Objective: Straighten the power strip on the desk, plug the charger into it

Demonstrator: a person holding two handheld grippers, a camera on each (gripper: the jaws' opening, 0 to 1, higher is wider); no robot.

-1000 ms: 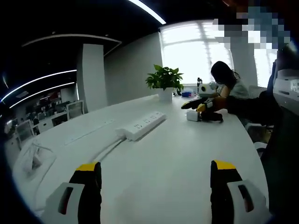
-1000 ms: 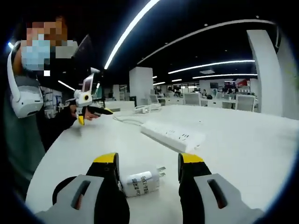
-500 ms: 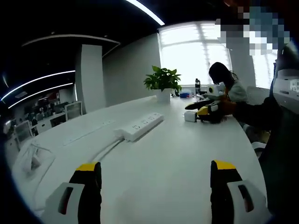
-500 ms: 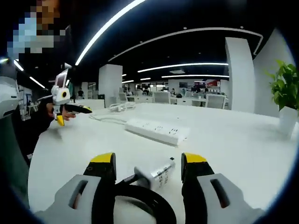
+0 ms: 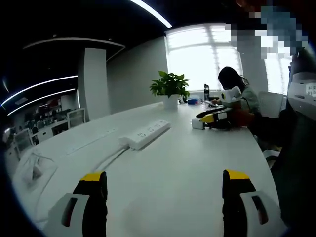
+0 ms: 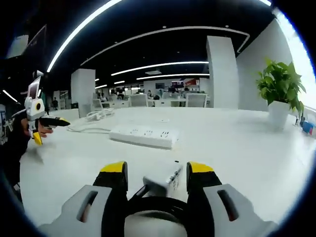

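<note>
A white power strip [image 5: 146, 134] lies at a slant mid-desk, its cable [image 5: 109, 159] trailing toward me. My left gripper [image 5: 165, 183] hovers open over bare desk, well short of the strip. Beyond the strip, my right gripper [image 5: 213, 118] holds the small white charger [image 5: 197, 123]. In the right gripper view, that charger [image 6: 164, 180] sits crosswise between the jaws of my right gripper [image 6: 157, 170], which is shut on it, prongs pointing up and right. A black cable loop [image 6: 157, 206] hangs below. The power strip [image 6: 143, 136] lies ahead, and the left gripper [image 6: 38, 114] shows at far left.
A potted plant [image 5: 169, 85] stands at the desk's far end, also seen as the plant [image 6: 279, 89] on the right. A person [image 5: 236, 86] sits behind it. A coiled white cable [image 6: 98, 115] and a small stand [image 5: 34, 168] lie on the desk.
My right gripper has closed on the charger and swung with it toward the plant end; the black cable loop now hangs under the jaws. My left gripper has stayed put.
</note>
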